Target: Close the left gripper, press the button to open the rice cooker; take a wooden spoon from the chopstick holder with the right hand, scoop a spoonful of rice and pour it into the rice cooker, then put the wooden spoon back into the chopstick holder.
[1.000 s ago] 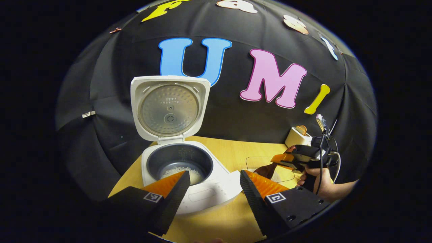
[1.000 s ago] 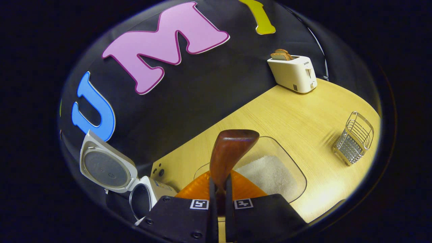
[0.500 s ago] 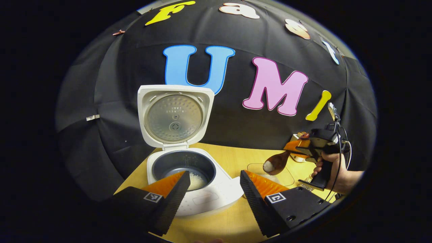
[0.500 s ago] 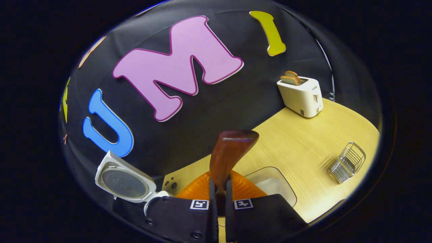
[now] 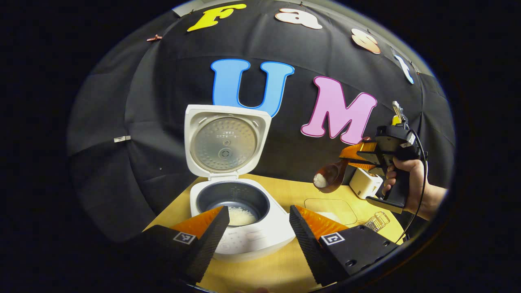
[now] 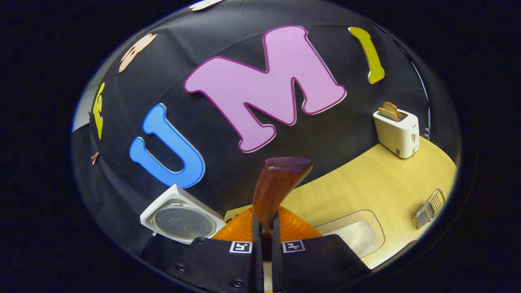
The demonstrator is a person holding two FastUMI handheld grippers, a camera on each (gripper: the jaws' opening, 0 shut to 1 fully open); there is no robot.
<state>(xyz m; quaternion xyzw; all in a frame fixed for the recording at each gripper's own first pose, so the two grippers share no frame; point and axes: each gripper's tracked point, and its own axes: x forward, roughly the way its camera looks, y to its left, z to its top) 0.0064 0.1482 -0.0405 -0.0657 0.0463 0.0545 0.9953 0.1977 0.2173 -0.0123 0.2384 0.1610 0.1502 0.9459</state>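
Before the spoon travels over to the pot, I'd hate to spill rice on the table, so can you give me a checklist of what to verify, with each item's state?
1. Lid of the white rice cooker open and upright: ok.
2. Dark inner pot unobstructed from above: ok; some rice already lies in it.
3. Right gripper shut on the brown wooden spoon: ok, both fingers press the handle.
4. Rice in the spoon bowl: ok, a white heap shows in the left gripper view.
5. Spoon bowl level enough to carry: cannot tell.
6. Left gripper out of the spoon's path: not ok, its open fingers stand just in front of the pot.
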